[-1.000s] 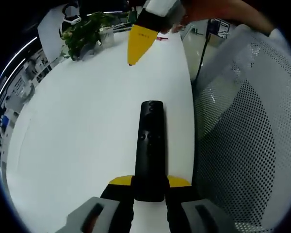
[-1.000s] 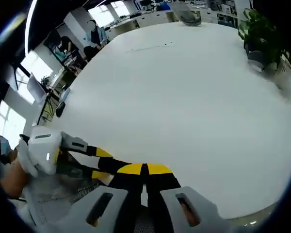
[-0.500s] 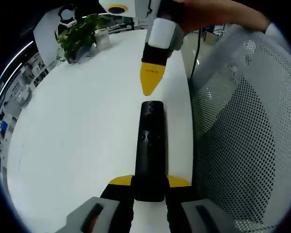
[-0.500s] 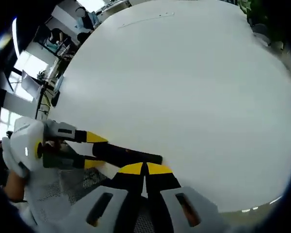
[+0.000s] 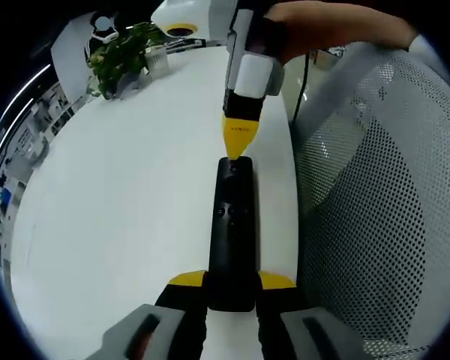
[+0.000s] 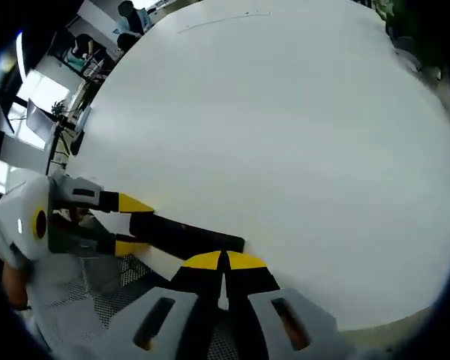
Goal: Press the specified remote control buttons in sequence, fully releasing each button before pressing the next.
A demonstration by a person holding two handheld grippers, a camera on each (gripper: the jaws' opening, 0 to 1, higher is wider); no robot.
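Holding a black remote [image 5: 232, 232] over the white surface [image 5: 120, 195] while a yellow tip touches its far end

In the left gripper view a potted plant [image 5: 124, 56] sits far off on the left, the left gripper [image 5: 232, 282] pinches the near end of the remote in the middle, the right gripper [image 5: 238, 142] comes down with its jaws pressed together on the remote's top end, and a mesh chair [image 5: 375, 210] stands on the right; in the right gripper view the left gripper [image 6: 127, 223] holds the remote [image 6: 191, 236] from the left, and the right gripper [image 6: 223, 261] meets the remote's end
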